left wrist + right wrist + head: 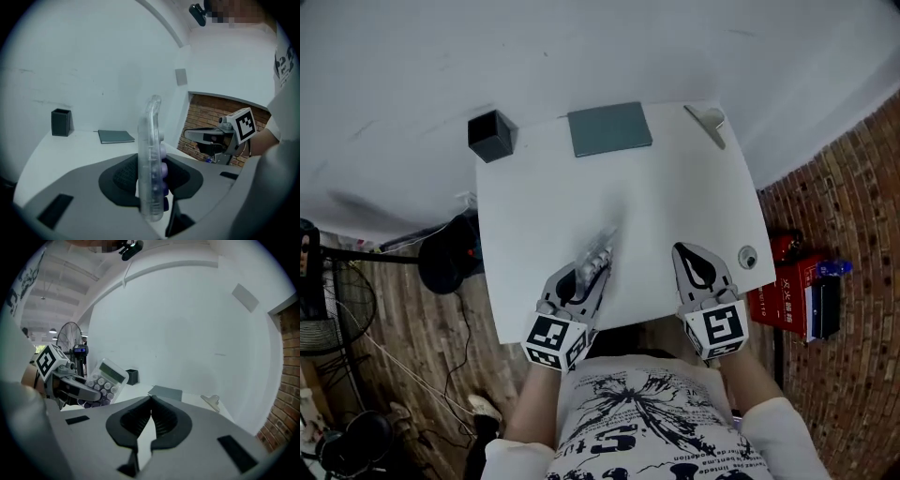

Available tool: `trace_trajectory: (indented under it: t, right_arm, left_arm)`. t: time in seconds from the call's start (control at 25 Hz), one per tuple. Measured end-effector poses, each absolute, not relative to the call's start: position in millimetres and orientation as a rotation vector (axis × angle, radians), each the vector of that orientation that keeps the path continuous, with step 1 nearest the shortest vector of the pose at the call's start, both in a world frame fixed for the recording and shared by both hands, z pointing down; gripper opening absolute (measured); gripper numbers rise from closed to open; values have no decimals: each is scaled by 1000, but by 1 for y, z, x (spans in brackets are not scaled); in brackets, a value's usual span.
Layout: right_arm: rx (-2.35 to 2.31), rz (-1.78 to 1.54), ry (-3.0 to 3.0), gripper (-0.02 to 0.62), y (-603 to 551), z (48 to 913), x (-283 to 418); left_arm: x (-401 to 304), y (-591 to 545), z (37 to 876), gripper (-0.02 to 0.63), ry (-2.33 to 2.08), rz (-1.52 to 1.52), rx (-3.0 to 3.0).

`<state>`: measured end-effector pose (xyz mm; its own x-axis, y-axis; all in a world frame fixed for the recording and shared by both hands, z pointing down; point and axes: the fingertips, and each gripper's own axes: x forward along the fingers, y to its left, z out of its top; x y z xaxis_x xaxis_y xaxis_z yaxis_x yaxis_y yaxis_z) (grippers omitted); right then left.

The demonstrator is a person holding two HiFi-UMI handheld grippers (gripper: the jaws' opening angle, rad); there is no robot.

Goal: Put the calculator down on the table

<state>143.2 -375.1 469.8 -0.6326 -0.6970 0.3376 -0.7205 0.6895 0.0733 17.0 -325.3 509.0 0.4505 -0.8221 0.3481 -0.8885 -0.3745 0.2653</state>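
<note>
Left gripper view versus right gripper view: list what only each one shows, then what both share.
Only the left gripper view: the calculator edge-on, clamped in the left gripper, and the right gripper seen from outside. Only the right gripper view: the calculator's display and keys, the right gripper's own jaws shut with nothing between them, and a clip. Both: the black box, the grey notebook and the white table.

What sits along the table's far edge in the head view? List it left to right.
black box → grey notebook → clip
</note>
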Motion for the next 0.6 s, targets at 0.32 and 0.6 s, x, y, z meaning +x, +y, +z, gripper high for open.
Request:
trace_trajectory:
  t: [0.32, 0.6]
  right_arm:
    - [1054, 129, -2549, 14, -425, 512, 122]
    - [1009, 166, -2556, 14, -441, 530, 115]
  left_arm:
    - [20, -369, 586, 141, -1322, 209, 2118]
    - [19, -377, 621, 143, -1303, 218, 1996]
